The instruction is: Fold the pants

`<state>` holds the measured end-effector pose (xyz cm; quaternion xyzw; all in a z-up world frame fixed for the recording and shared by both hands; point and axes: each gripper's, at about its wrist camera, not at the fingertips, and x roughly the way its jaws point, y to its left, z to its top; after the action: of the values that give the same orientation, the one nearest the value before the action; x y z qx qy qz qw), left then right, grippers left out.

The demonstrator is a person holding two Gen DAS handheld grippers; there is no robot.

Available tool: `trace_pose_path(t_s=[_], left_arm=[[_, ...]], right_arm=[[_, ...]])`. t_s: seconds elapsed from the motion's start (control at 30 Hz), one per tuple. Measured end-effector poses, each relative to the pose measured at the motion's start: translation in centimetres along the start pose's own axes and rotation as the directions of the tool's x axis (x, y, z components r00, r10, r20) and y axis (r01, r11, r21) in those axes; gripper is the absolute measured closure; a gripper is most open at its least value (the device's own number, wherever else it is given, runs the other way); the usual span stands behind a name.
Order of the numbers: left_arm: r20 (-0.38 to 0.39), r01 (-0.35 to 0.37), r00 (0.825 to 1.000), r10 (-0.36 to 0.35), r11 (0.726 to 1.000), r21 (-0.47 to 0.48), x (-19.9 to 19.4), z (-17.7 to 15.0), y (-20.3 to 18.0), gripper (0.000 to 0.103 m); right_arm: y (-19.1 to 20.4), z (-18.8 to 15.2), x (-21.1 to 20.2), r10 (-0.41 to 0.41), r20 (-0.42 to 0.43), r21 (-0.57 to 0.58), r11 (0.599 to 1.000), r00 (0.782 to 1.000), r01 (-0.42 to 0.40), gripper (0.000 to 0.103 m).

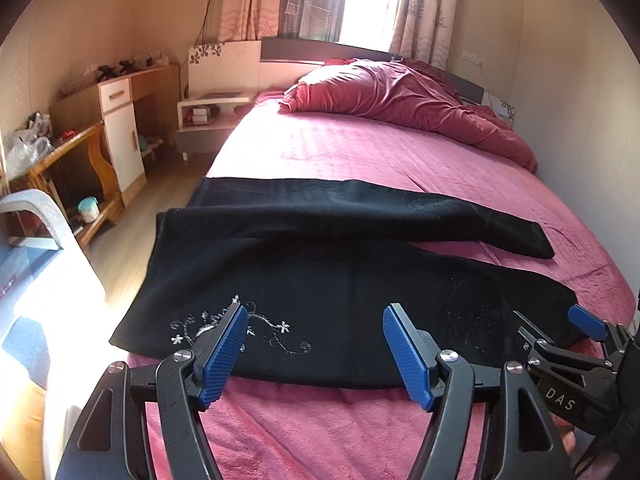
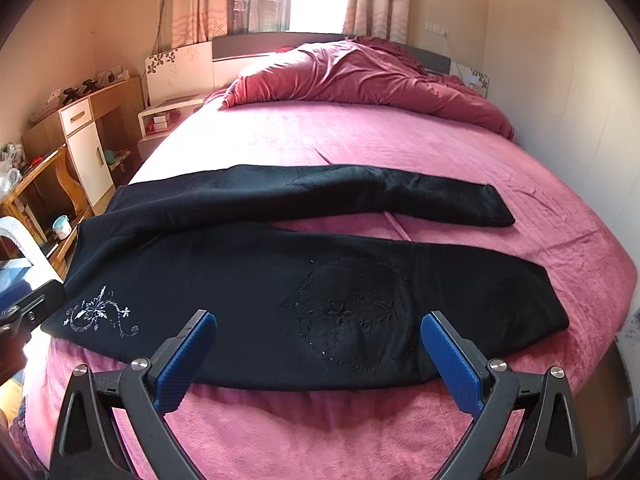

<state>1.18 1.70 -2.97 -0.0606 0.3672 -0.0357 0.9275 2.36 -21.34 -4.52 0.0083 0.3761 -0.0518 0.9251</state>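
Left gripper (image 1: 316, 354): blue-padded fingers spread wide apart, holding nothing, poised over the near edge of the pants beside the white embroidery.
Right gripper (image 2: 319, 362): fingers likewise wide apart and empty, poised at the near edge of the pants by the stitched oval; seen in the left view at the far right, near the leg end.
Pants (image 2: 260, 280): black, laid flat across the bed, waist to the left, both legs running right and parted in a narrow V (the near leg wider in view).
Embroidery (image 2: 98, 314): white floral spray near the waist corner.
Stitched oval (image 2: 354, 314): dark floral patch on the near leg.
Bed (image 2: 360, 140): pink cover.
Quilt (image 2: 360, 76): dark red, bunched at the headboard.
Cabinet (image 1: 120, 132): wood and white, left of the bed.
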Motion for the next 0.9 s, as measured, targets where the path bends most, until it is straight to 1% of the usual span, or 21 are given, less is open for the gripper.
trace_pose_path(t_s=[0.03, 0.1, 0.17, 0.23, 0.3, 0.4, 0.43, 0.47, 0.53, 0.57, 0.6, 0.63, 0.67, 0.7, 0.73, 0.8, 0.83, 0.87, 0.9], left_arm=[[-0.018, 0.014, 1.0, -0.014, 1.0, -0.016, 0.4, 0.0, 0.5, 0.031], [-0.052, 0.014, 0.999, -0.017, 0.999, -0.046, 1.3, 0.1, 1.6, 0.031], [-0.09, 0.026, 0.995, -0.033, 0.997, -0.074, 2.4, 0.1, 2.8, 0.031], [-0.127, 0.022, 0.991, -0.037, 0.993, -0.119, 3.4, 0.0, 4.5, 0.031], [-0.146, 0.04, 0.987, -0.067, 0.983, -0.178, 4.2, -0.1, 6.5, 0.031], [-0.182, 0.027, 0.981, -0.074, 0.968, -0.248, 5.2, -0.5, 9.3, 0.03], [-0.189, 0.025, 0.979, -0.078, 0.963, -0.269, 5.5, -0.8, 10.2, 0.021], [-0.197, 0.018, 0.977, -0.078, 0.957, -0.288, 5.7, -1.1, 11.0, 0.008], [-0.208, 0.006, 0.975, -0.08, 0.943, -0.332, 6.1, -1.7, 12.6, 0.0], [-0.217, 0.008, 0.972, -0.09, 0.936, -0.351, 6.3, -2.1, 13.3, 0.0], [-0.235, -0.003, 0.968, -0.089, 0.931, -0.365, 6.6, -2.5, 14.0, 0.0], [-0.25, -0.022, 0.965, -0.079, 0.926, -0.376, 6.8, -2.9, 14.7, 0.0], [-0.261, -0.032, 0.962, -0.075, 0.922, -0.385, 7.1, -3.2, 15.2, 0.0], [-0.278, -0.037, 0.957, -0.082, 0.918, -0.396, 7.4, -3.7, 15.7, 0.0], [-0.296, -0.05, 0.952, -0.083, 0.909, -0.413, 7.7, -4.1, 16.3, 0.001], [-0.305, -0.062, 0.947, -0.095, 0.882, -0.467, 8.0, -4.8, 17.4, 0.007], [-0.314, -0.073, 0.945, -0.096, 0.871, -0.487, 8.2, -5.0, 18.0, 0.018], [-0.326, -0.092, 0.941, -0.089, 0.86, -0.501, 8.5, -5.2, 18.4, 0.029], [-0.329, -0.104, 0.941, -0.084, 0.851, -0.515, 8.7, -5.4, 18.9, 0.032]], right_arm=[[-0.7, 0.0, 0.4, 0.012, -0.015, 0.016, 1.0, 1.0, -0.012, 0.0], [-2.7, -0.1, 1.1, 0.043, -0.045, 0.068, 0.997, 0.998, -0.04, 0.0], [-5.4, -0.1, 2.0, 0.097, -0.076, 0.143, 0.986, 0.992, -0.086, 0.0], [-8.7, -0.5, 2.9, 0.148, -0.1, 0.239, 0.963, 0.984, -0.121, 0.0], [-12.2, -1.4, 3.8, 0.178, -0.119, 0.338, 0.932, 0.977, -0.129, 0.0], [-17.4, -3.2, 4.7, 0.161, -0.13, 0.463, 0.883, 0.978, -0.084, 0.0], [-19.1, -3.9, 4.9, 0.143, -0.127, 0.5, 0.864, 0.981, -0.061, 0.0], [-20.6, -4.4, 5.2, 0.132, -0.129, 0.537, 0.843, 0.983, -0.043, 0.0], [-23.6, -5.7, 6.0, 0.137, -0.133, 0.624, 0.781, 0.982, -0.024, 0.0], [-24.9, -6.4, 6.4, 0.135, -0.14, 0.665, 0.747, 0.981, -0.008, 0.001], [-26.1, -6.8, 6.9, 0.135, -0.153, 0.696, 0.718, 0.979, 0.01, 0.004], [-27.0, -7.3, 7.4, 0.132, -0.16, 0.72, 0.694, 0.978, 0.024, 0.012], [-27.9, -7.7, 7.8, 0.124, -0.165, 0.737, 0.675, 0.979, 0.039, 0.017], [-28.6, -7.9, 8.3, 0.114, -0.169, 0.751, 0.658, 0.979, 0.053, 0.024], [-29.1, -8.0, 8.8, 0.108, -0.17, 0.763, 0.644, 0.979, 0.062, 0.029], [-30.1, -8.3, 9.5, 0.105, -0.168, 0.788, 0.611, 0.98, 0.07, 0.034], [-30.4, -8.2, 9.9, 0.103, -0.161, 0.795, 0.603, 0.982, 0.067, 0.034], [-30.6, -8.0, 10.1, 0.098, -0.158, 0.794, 0.604, 0.983, 0.068, 0.034], [-30.7, -7.7, 10.5, 0.088, -0.157, 0.791, 0.608, 0.984, 0.072, 0.035]])
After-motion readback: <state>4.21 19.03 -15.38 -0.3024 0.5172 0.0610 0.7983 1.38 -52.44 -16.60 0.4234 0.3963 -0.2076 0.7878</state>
